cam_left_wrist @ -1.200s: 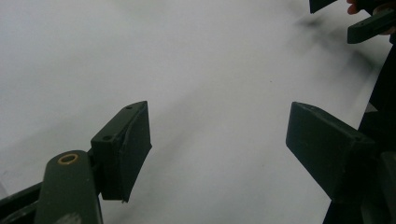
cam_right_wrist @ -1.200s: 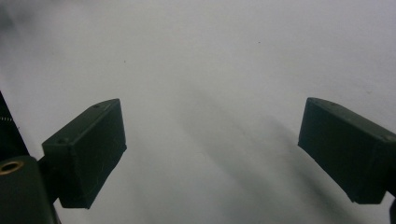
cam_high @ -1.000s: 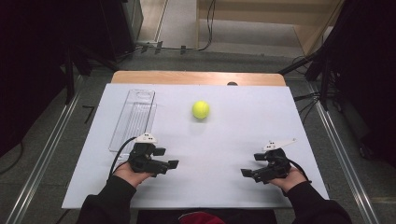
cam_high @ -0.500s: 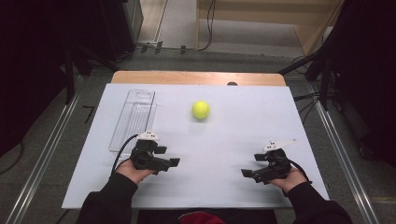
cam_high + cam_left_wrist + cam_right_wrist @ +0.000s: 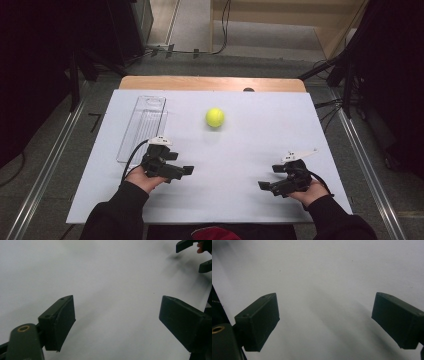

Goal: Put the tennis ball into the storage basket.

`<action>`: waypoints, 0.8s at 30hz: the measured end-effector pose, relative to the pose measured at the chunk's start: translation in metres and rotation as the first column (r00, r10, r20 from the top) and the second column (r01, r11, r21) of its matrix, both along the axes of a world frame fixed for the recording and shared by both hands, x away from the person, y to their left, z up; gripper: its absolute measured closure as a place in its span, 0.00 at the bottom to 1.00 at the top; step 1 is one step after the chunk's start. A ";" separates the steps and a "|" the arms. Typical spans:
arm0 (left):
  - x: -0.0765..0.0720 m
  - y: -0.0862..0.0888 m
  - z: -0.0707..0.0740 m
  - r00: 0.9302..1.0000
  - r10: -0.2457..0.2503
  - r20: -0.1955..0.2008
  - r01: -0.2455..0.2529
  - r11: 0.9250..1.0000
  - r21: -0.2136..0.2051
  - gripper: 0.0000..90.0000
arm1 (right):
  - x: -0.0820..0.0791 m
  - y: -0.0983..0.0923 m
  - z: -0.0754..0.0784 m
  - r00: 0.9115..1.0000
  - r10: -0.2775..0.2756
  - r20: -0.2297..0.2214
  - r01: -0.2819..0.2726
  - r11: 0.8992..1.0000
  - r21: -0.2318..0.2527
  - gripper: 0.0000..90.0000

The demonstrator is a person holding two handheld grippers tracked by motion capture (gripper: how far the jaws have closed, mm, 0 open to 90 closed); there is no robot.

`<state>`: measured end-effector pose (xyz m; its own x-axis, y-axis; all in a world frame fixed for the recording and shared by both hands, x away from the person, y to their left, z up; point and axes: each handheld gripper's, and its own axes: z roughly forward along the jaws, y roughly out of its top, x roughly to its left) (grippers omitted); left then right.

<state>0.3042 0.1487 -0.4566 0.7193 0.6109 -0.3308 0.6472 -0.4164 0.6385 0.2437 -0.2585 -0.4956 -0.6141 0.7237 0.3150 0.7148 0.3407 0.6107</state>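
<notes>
A yellow-green ball (image 5: 215,117) rests on the white table sheet (image 5: 250,140), a little beyond the middle. My left gripper (image 5: 181,165) lies low at the near left and points right, well short of the ball. Its jaws have just been opening and now stand open (image 5: 116,305) over bare sheet, with nothing between them. My right gripper (image 5: 270,176) sits at the near right and points left. It is open too (image 5: 325,302), with only sheet between its pads. The right gripper's jaws (image 5: 200,255) show far off in the left gripper view.
A clear plastic tray (image 5: 142,127) lies lengthwise at the left, just beyond my left hand. The wooden table edge (image 5: 210,83) runs along the far side. Metal rails (image 5: 45,180) flank the table on the floor.
The left gripper's jaws look wider apart than before. Both hands stay about where they were, and the ball has not moved.
</notes>
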 end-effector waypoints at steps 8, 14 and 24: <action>0.000 -0.006 0.001 1.000 -0.013 0.013 0.013 1.000 0.028 0.04 | 0.000 0.001 0.000 1.000 0.003 -0.001 -0.003 1.000 0.003 0.06; 0.005 -0.010 0.003 1.000 -0.009 0.003 0.009 1.000 0.010 0.04 | 0.001 0.001 0.000 1.000 0.006 0.002 -0.006 1.000 0.004 0.06; 0.014 -0.016 0.002 0.999 -0.024 -0.025 0.024 1.000 0.018 0.00 | 0.000 0.000 0.000 1.000 0.004 -0.001 -0.004 1.000 0.008 0.06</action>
